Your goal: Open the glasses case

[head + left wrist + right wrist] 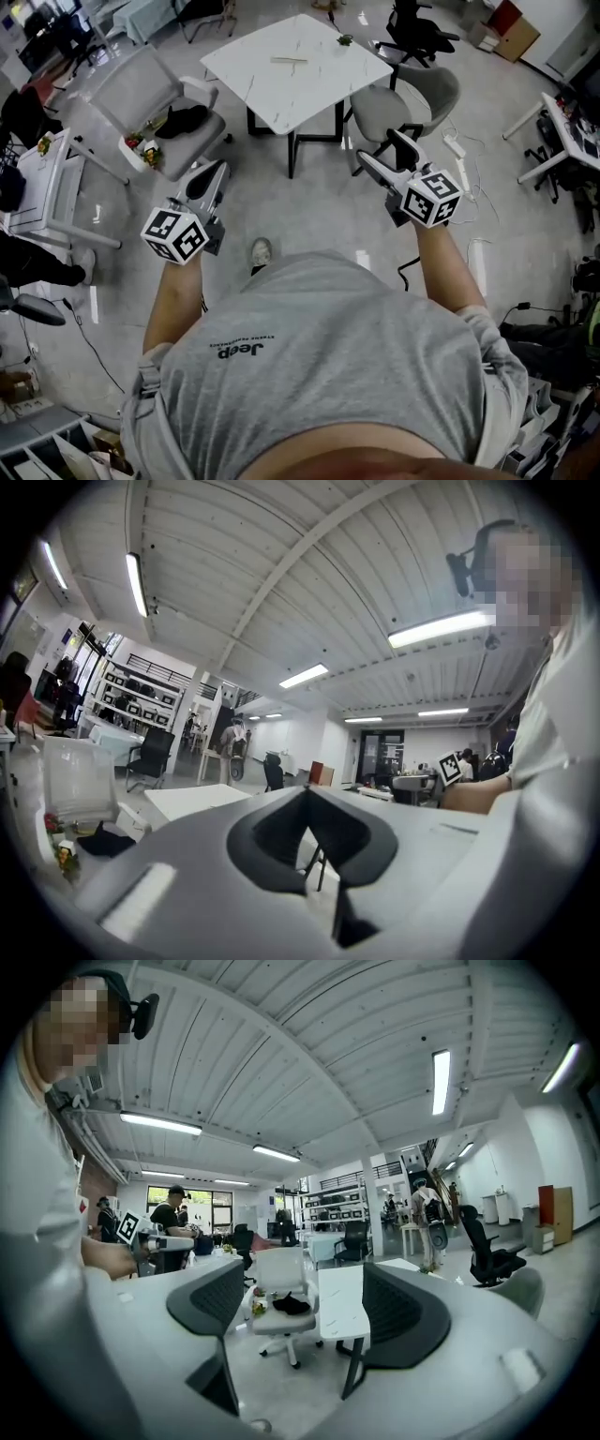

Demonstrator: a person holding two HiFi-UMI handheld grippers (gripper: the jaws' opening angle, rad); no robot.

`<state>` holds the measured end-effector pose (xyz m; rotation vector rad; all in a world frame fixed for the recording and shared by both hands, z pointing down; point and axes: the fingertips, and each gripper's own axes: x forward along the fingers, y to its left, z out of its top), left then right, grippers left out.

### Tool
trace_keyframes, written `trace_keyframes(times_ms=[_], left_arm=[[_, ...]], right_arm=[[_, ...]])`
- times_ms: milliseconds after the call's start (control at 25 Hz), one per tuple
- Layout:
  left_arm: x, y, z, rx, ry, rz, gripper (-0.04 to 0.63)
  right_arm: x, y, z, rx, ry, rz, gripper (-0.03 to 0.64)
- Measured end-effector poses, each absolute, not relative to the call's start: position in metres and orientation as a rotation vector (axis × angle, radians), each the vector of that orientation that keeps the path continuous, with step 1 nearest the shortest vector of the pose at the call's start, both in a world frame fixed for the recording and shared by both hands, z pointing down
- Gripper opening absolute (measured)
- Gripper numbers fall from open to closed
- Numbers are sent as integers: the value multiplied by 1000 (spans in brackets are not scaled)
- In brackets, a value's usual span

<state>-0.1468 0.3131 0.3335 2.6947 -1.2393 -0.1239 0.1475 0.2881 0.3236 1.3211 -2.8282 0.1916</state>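
a slim pale thing (289,61) lies on the far part of the white table (309,98). it is too small for us to tell whether it is the glasses case. it lies well apart from both grippers, ahead of them and roughly between them.

the left gripper (219,171) hangs over the floor near the table's left side, next to a chair (131,98) with a black thing (183,120) on its seat. from its own camera we see the left gripper (307,792) with its jaws meeting at the tips and nothing between them.

the right gripper (380,147) is held near the table's right corner, in front of a grey chair (422,98). from its own camera we see the right gripper (305,1277) with its jaws wide apart and empty. far off between them stand only the table (339,1302) and the chair (279,1283).
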Motion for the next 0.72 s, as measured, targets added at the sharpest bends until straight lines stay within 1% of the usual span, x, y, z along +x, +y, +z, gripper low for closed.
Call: trace_keyframes(times_ms=[360,560,720], left_arm=[[-228,125,316,2773,-1033,-119,49],[-260,58,320,2787,-957,-97,49],[-272,13,328,2769,-928,-101,49]], right_arm=[[52,136,303,1468,-2783,217,373],[10,79,301,1460,-2777,230,373],[-5,42,302,1466,-2764,227,373]])
